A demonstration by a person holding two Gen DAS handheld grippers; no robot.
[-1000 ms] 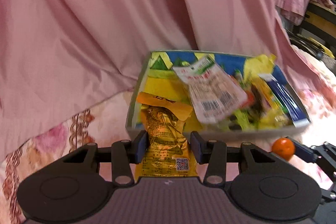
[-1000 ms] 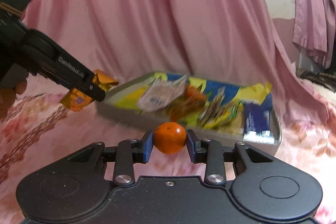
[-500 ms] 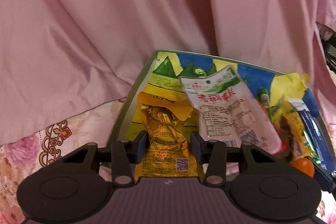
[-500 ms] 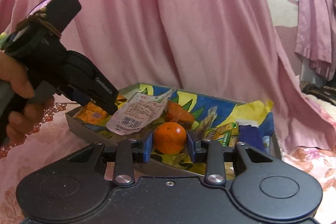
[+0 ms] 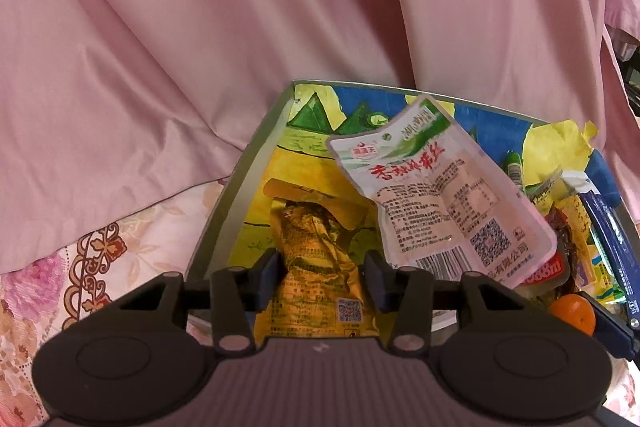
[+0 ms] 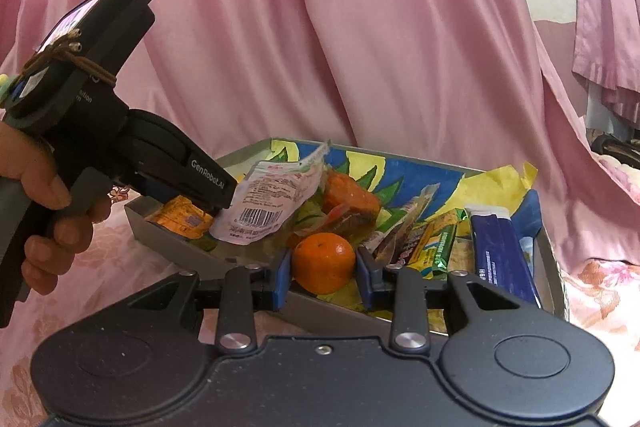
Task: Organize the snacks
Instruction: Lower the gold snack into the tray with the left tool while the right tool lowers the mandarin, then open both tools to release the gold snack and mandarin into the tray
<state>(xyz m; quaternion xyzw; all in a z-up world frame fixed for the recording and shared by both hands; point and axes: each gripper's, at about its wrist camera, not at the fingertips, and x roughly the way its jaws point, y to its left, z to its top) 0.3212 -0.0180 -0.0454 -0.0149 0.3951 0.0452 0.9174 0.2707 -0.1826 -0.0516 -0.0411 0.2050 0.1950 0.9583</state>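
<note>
Left gripper (image 5: pixel 320 277) is closed on a crinkled orange snack packet (image 5: pixel 316 267), held low over the left end of the tray (image 5: pixel 224 211); from the right wrist view the packet (image 6: pixel 180 221) looks to be already inside the tray wall, possibly resting on the floor, contact cannot be confirmed. Right gripper (image 6: pixel 322 275) is clamped on a mandarin (image 6: pixel 324 261), positioned just over the tray's near rim (image 6: pixel 332 315), not yet set down.

Tray contents seen:
- white packet with red lettering and barcode (image 5: pixel 444 203), lying tilted across the other items, just beside the left gripper's right finger
- dark blue bar (image 6: pixel 502 255) at the right end
- green-wrapped bars (image 6: pixel 440 247) and mixed wrappers in the middle
- an orange-red pack (image 6: pixel 348 197) behind the mandarin

Progress, as a judgement: most of the sorting appears done, since the bulk of the snacks is already collected in the tray. No loose snacks are seen on the floral cloth (image 5: pixel 100 267) in either view, though coverage is limited. Left to do: both held items to be released into the tray. Free floor is available at the left end for the packet; the mandarin's spot is crowded and rolling is likely.
</note>
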